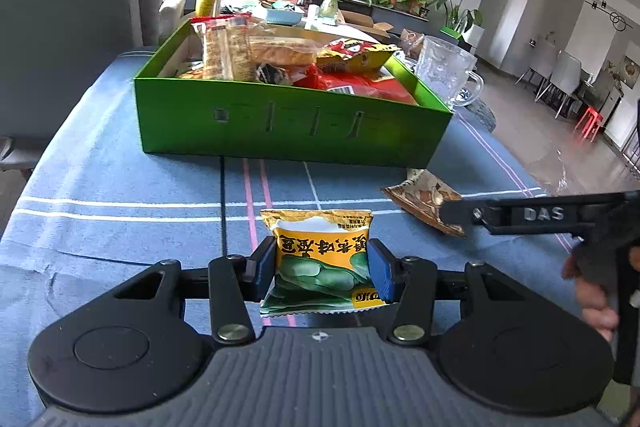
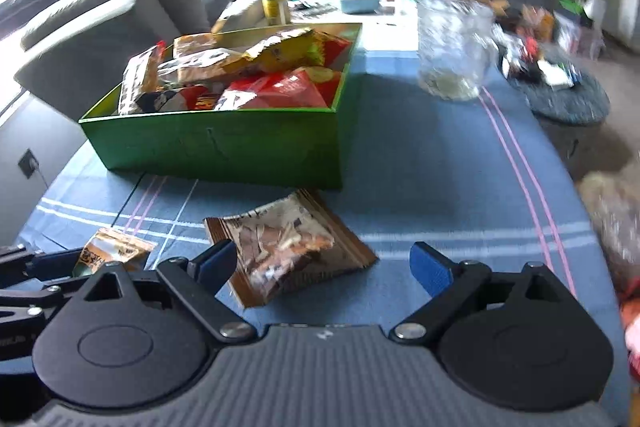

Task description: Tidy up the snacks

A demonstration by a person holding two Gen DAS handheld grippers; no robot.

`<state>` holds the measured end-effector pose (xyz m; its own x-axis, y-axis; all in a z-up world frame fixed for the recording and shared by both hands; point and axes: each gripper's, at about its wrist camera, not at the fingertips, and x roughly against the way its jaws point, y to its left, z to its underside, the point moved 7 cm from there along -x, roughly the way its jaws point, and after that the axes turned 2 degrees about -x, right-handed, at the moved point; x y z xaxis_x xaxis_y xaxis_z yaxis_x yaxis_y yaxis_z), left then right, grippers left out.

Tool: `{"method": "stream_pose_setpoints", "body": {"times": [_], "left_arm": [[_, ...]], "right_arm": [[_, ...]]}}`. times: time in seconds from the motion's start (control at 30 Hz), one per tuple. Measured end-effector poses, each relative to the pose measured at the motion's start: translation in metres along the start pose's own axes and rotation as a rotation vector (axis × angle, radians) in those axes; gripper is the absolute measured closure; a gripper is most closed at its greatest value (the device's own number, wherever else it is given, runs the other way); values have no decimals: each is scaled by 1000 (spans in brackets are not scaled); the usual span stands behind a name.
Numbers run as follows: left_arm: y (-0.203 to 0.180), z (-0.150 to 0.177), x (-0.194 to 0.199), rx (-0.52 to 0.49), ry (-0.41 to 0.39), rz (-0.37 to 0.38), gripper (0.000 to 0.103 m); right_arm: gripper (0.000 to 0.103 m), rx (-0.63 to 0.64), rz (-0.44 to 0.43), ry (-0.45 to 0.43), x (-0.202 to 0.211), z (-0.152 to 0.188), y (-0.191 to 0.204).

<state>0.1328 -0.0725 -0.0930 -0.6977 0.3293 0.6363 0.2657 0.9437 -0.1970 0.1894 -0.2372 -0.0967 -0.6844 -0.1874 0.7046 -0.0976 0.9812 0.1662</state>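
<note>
Left gripper [image 1: 322, 267] grasps one yellow packet [image 1: 320, 259]; right gripper [image 2: 324, 267], released, straddles one brown packet [image 2: 288, 251].

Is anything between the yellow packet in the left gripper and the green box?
Nothing visible: only bare blue tablecloth separates the yellow packet, held by the left gripper, from the green box. The brown packet lies off right.

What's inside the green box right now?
The green box holds piled snack packets: a red bag, a yellow bag and clear-wrapped biscuits. Anything beneath the pile is covered.
</note>
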Motion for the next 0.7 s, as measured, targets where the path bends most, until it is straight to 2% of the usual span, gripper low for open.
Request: {"method": "stream_pose_setpoints", "body": {"times": [0.2, 0.4, 0.53, 0.7], "left_arm": [[6, -3, 3, 9, -15, -17, 58], [12, 0, 6, 26, -21, -23, 58], [18, 2, 6, 52, -20, -23, 58], [24, 4, 7, 64, -26, -23, 58]], "right_arm": [[20, -163, -138, 110, -4, 9, 7], [19, -223, -112, 94, -20, -7, 16], [19, -237, -44, 84, -31, -18, 19], [18, -146, 43, 65, -37, -15, 31]]}}
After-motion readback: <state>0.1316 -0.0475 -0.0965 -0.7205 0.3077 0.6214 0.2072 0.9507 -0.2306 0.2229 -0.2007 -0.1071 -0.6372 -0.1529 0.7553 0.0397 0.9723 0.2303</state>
